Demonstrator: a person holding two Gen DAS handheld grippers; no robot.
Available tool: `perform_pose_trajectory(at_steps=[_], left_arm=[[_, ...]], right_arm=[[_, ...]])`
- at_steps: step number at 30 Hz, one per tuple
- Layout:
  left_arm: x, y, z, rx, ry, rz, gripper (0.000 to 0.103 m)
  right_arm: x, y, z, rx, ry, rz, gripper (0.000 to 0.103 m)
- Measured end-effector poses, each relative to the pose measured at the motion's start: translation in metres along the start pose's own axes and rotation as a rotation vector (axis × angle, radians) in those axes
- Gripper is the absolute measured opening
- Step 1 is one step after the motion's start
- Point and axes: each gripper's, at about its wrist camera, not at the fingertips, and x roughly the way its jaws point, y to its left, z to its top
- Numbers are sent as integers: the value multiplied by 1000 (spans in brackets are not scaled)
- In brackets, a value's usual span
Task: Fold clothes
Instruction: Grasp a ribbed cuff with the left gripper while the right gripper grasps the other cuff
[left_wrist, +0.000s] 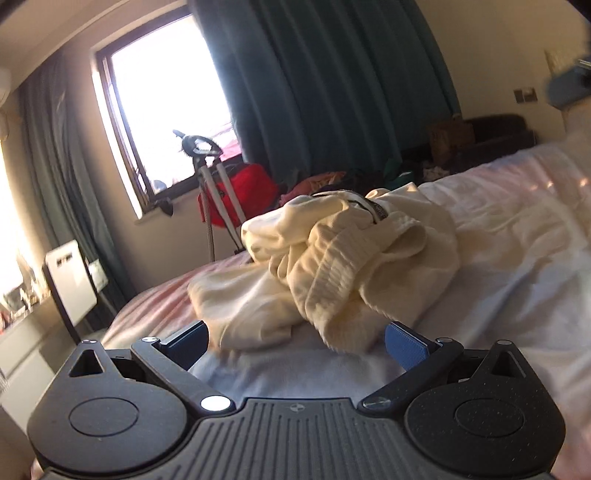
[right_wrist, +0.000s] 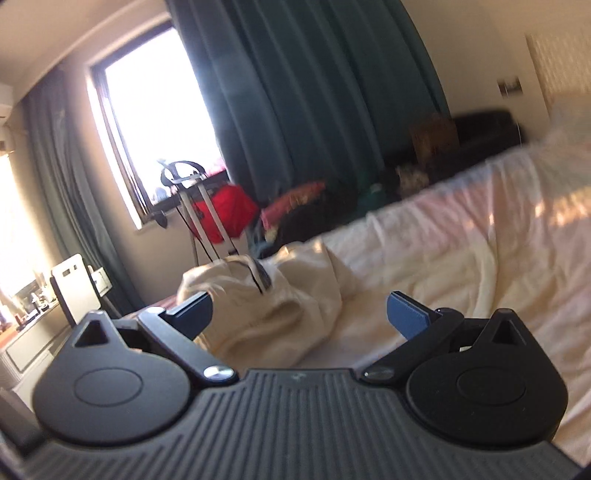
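A crumpled cream sweatshirt with ribbed cuffs lies in a heap on the bed. In the left wrist view my left gripper is open, its blue fingertips just short of the heap's near edge, holding nothing. In the right wrist view the same garment lies ahead and to the left. My right gripper is open and empty, with its left fingertip in front of the cloth. A dark label and drawstring show at the garment's neck.
The bed has a pale pink-white sheet, and its far edge runs diagonally. Beyond it are a red bag, a white stand, a clothes pile on the floor, teal curtains and a bright window. A white chair stands at left.
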Motion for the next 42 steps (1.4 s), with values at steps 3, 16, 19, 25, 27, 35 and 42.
perform_pose_trajectory(at_steps=[3, 16, 19, 25, 27, 35, 42], left_arm=[[46, -6, 11, 61, 0, -4, 103], [118, -22, 68, 127, -270, 256, 103], [131, -21, 93, 119, -256, 304, 103], [168, -45, 101, 264, -20, 163, 40], [162, -41, 103, 229, 6, 134, 24], [35, 18, 123, -15, -64, 30, 14], [-81, 59, 101, -176, -98, -8, 14]], right_arm=[[16, -6, -3, 12, 45, -4, 103], [93, -21, -33, 82, 156, -34, 102], [97, -20, -38, 81, 165, -38, 103], [92, -14, -41, 53, 153, -22, 103], [90, -12, -45, 45, 156, -2, 103], [79, 9, -63, -15, 142, 133, 103], [54, 41, -77, -142, 155, 262, 102]])
